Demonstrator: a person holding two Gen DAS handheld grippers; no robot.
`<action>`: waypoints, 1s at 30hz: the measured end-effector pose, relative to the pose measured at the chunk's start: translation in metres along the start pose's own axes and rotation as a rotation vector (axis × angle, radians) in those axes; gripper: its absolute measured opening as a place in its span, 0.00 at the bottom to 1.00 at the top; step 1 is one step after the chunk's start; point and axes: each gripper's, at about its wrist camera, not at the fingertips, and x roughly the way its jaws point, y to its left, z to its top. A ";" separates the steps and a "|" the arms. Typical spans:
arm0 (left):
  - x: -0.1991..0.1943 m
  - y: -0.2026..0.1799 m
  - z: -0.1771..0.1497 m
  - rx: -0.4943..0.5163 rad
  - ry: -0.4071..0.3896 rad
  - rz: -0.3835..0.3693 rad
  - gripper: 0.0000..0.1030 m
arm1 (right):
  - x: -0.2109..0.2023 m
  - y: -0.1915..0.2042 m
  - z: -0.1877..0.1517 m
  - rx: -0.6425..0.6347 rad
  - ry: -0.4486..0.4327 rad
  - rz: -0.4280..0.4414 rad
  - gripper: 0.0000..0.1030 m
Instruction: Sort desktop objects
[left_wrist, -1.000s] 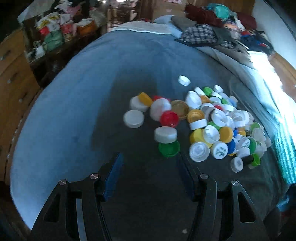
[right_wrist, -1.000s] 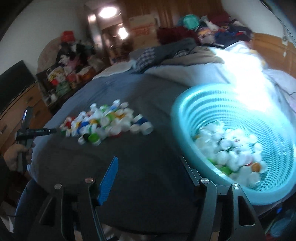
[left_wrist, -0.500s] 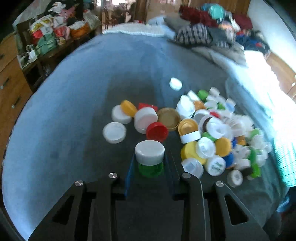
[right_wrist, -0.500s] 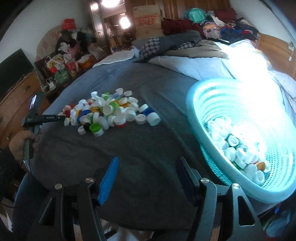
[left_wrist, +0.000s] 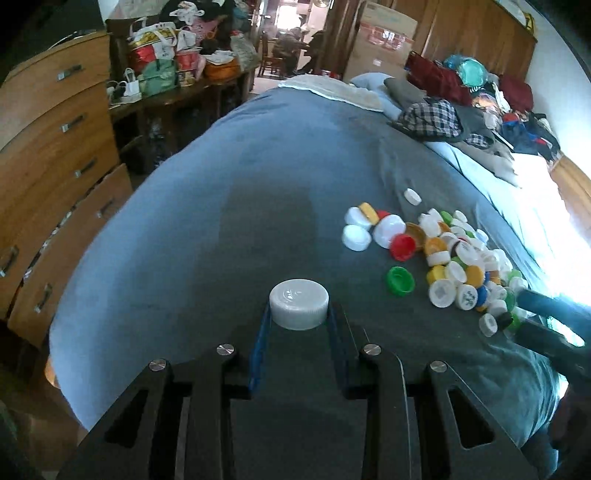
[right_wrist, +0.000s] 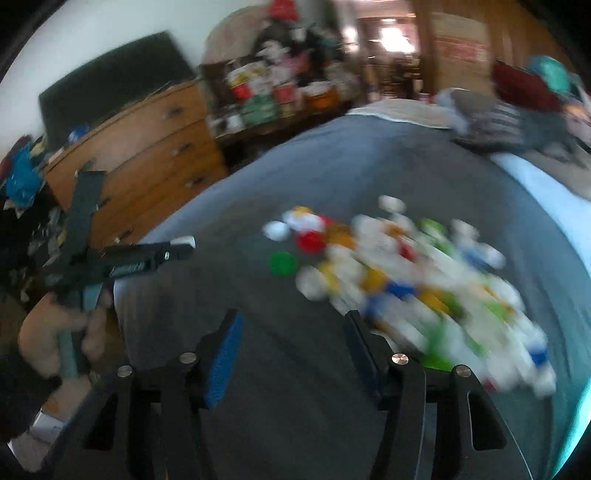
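Observation:
My left gripper (left_wrist: 298, 314) is shut on a white bottle cap (left_wrist: 299, 303) and holds it above the grey-blue bedspread (left_wrist: 221, 206). A pile of coloured and white caps (left_wrist: 450, 254) lies to its right, with a green cap (left_wrist: 400, 280) and a red cap (left_wrist: 403, 247) at the near edge. My right gripper (right_wrist: 291, 328) is open and empty, low over the bedspread, with the blurred cap pile (right_wrist: 406, 269) just ahead and right. The left gripper with its white cap (right_wrist: 184, 243) also shows at left in the right wrist view.
A wooden chest of drawers (left_wrist: 48, 166) stands left of the bed. Clothes and bags (left_wrist: 443, 110) are heaped at the far end. The turquoise basket's rim (right_wrist: 576, 424) shows at the lower right edge of the right wrist view. The right gripper's dark body (left_wrist: 554, 325) is at right.
My left gripper closed on the white cap that sat on the green cap and lifted it back and left. My right gripper swung left from the basket toward the cap pile.

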 end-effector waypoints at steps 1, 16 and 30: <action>0.001 0.002 0.001 -0.001 -0.001 0.003 0.26 | 0.018 0.005 0.008 -0.008 0.018 0.004 0.60; 0.001 0.009 0.004 0.012 -0.003 -0.027 0.26 | 0.119 0.004 0.029 -0.019 0.167 -0.078 0.03; -0.012 0.004 -0.013 -0.043 -0.012 -0.036 0.26 | 0.084 0.013 0.031 -0.017 0.107 -0.032 0.60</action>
